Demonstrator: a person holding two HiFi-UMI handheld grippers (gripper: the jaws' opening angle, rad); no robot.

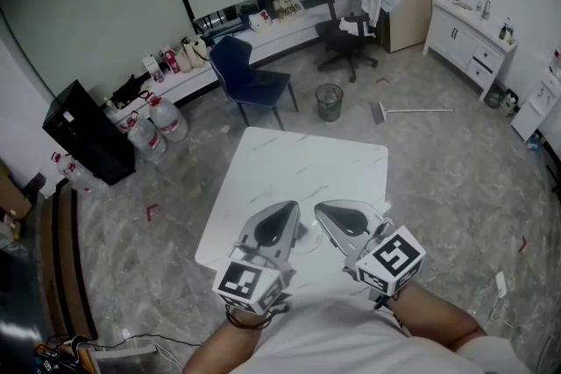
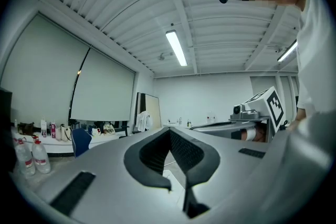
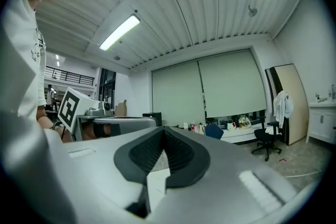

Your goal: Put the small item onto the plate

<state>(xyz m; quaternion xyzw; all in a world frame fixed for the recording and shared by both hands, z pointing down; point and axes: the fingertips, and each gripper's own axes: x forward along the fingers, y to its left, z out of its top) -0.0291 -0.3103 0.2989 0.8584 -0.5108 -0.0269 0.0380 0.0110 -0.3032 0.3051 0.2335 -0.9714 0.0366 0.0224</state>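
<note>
Tools hover side by side over the worktop's (image 1: 298,158) near edge. The left tool (image 1: 285,208) and right tool (image 1: 323,208) are both pinched closed and empty, seemingly waiting to start. Small item and plate cannot be made out, perhaps beneath them.

Open table (image 1: 307,158) top ahead of left gripper (image 1: 289,210), right gripper (image 1: 323,210); blue chair (image 1: 250,79) beyond far-left corner

Blue chair (image 1: 250,79); bin (image 1: 330,102) (on the floor); broom (image 1: 412,110) lying nearby.

pale plate (image 1: 307,244), only faintly visible, flat on white table (image 1: 298,162)
</note>
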